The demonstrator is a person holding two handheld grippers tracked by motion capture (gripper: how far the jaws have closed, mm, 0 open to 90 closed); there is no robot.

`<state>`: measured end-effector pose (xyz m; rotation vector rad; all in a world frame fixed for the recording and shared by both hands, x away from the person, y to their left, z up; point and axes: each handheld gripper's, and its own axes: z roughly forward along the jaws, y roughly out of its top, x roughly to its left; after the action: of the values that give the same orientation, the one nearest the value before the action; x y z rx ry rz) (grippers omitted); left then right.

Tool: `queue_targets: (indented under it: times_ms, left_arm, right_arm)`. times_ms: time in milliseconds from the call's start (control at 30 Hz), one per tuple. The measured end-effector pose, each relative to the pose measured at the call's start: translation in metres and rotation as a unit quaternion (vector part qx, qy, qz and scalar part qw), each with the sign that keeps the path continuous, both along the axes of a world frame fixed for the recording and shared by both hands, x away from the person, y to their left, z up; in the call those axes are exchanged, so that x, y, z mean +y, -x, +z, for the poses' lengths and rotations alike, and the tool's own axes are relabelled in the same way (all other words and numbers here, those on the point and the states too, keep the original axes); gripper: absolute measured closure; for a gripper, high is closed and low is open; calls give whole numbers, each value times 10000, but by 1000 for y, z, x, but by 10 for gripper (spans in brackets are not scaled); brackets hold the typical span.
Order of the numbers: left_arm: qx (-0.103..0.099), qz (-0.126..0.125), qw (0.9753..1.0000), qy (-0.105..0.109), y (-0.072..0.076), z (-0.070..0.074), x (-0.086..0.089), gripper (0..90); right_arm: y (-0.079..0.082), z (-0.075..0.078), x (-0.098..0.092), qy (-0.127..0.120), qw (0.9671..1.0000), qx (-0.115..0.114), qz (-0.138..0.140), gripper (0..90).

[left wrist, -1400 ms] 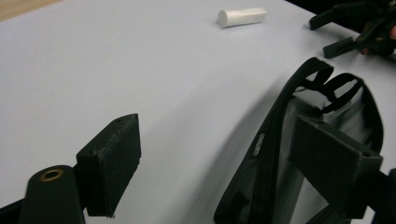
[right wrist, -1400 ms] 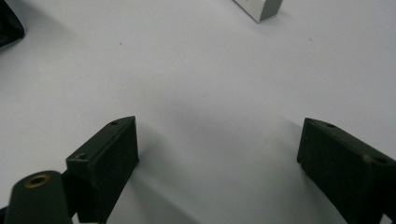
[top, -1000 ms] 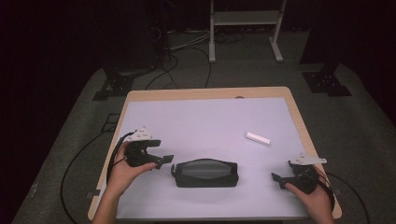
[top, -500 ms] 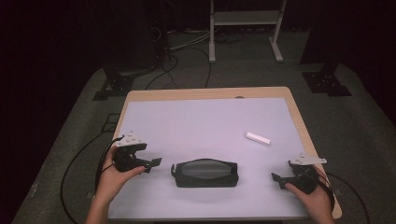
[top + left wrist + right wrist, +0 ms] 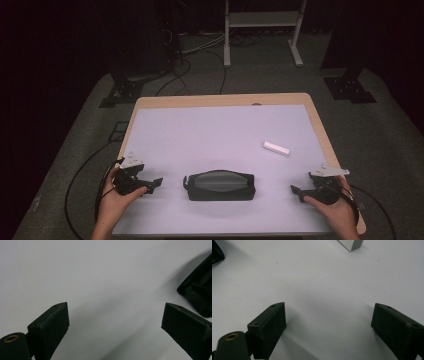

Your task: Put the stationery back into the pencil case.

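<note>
A black zipped pouch [image 5: 219, 185] lies near the front middle of the white table top [image 5: 220, 135]. A small white block [image 5: 276, 148] rests to its right and farther back. My left gripper [image 5: 156, 184] sits low at the front left, open, its jaws pointing at the pouch's left end. An edge of that pouch [image 5: 198, 290] shows at the right of the left gripper view, beyond the wide-apart fingers [image 5: 52, 322]. At the front right my right gripper [image 5: 296, 192] is open over bare table. The white block's corner [image 5: 351, 244] shows at the top of the right gripper view.
The table's wooden rim [image 5: 320, 125] frames the white surface. A metal stand [image 5: 262, 20] and cables [image 5: 190, 47] lie on the grey floor behind the table. Dark equipment feet [image 5: 347, 85] stand at the back right.
My left gripper has drawn back toward the front left edge, away from the pouch. The right gripper, pouch and block have stayed put.
</note>
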<state>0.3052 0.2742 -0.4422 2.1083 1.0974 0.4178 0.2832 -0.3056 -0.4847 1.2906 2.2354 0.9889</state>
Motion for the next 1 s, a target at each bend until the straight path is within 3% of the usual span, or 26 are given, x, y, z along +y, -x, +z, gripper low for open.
queue_targets:
  times_ms: [200,367,533,633,1000]
  left_arm:
    - [27,132,9998,-129,11,-14,3,69]
    - [-91,179,9995,-226,15,-22,4,69]
    - [-125,229,9994,-241,17,-28,4,69]
    - [-65,231,9991,-357,17,-33,3,55]
    - [-136,271,9991,-302,17,-36,4,34]
  right_arm:
    - [-1,1,1,48,10000,37,13,115]
    - [-3,4,2,110,9998,150,10,127]
    - [-4,6,-1,52,9998,199,-60,179]
    - [-5,10,-3,-3,9998,201,-16,214]
    - [-11,20,-2,-18,9996,133,256,283]
